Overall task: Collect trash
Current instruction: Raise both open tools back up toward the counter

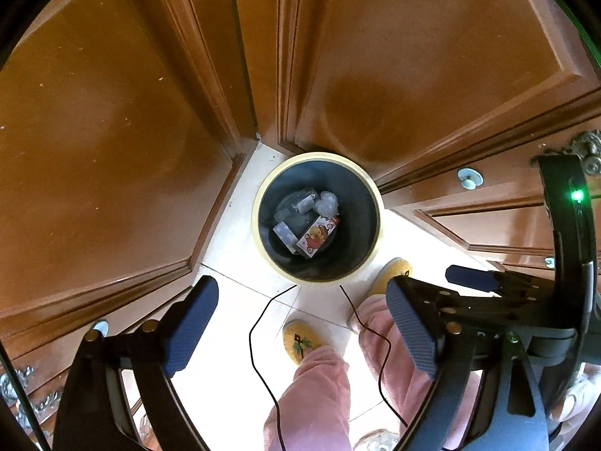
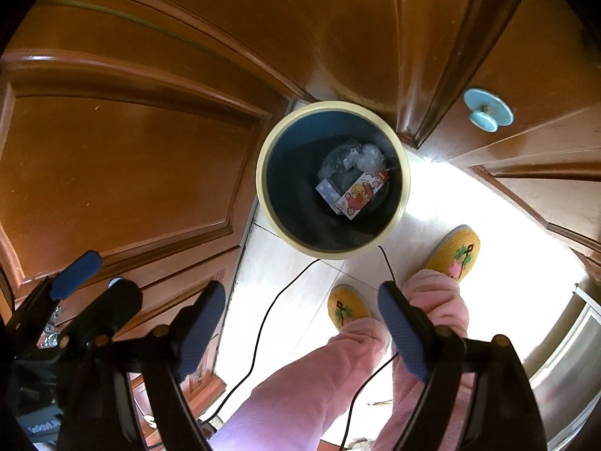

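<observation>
left tongs [image 1: 300, 327] apart, empty | right tongs [image 2: 300, 330] apart, empty | bin [image 1: 263, 233]: cartoon box [image 1: 317, 238], crumpled wrap [image 1: 326, 203]

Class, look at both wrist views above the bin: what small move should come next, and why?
Probably draw both tongs away from the bin to look for more trash. The left tongs and right tongs stand open and empty, and the cartoon box and crumpled plastic already lie inside.

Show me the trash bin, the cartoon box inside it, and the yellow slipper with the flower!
trash bin [image 2: 263, 158]: right wrist view, on its cream rim.
cartoon box [image 2: 360, 195]: right wrist view, on its picture.
yellow slipper [image 2: 456, 250]: right wrist view, on its top.
</observation>
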Demonstrator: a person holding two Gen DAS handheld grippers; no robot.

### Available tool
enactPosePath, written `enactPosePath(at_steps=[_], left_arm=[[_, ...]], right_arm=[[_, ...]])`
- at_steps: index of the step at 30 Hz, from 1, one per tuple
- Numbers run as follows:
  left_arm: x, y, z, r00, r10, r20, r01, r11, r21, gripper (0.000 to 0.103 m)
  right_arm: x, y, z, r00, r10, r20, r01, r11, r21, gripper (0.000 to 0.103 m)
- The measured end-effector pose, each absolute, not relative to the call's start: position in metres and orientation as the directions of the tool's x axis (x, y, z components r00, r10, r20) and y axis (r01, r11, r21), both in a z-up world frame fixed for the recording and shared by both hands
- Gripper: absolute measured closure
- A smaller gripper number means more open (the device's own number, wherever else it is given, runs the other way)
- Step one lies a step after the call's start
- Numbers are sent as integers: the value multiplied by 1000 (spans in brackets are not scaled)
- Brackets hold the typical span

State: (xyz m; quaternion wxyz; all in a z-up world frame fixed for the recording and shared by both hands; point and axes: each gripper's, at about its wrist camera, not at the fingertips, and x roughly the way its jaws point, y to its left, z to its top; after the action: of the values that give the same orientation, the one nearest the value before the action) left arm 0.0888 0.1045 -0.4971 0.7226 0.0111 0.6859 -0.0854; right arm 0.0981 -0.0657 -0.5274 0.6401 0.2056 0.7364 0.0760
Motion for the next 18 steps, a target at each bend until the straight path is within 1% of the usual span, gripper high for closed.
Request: enactPosePath(at_steps=[7,13,18], left_arm=[[78,101,-477,57,-102,-993,156,983,-92,13],[64,97,-430,102,-122,-987,176,979,-103,13],[52,96,-375,157,-142,-977,206,973,-108,13]], right_arm=[[88,-69,-506,-81,398,-914,207,904,375,19],[72,-72,-463,-63,390,-918,200,907,372,19],[58,-71,-409,-15,371,-929,166,917,363,19]])
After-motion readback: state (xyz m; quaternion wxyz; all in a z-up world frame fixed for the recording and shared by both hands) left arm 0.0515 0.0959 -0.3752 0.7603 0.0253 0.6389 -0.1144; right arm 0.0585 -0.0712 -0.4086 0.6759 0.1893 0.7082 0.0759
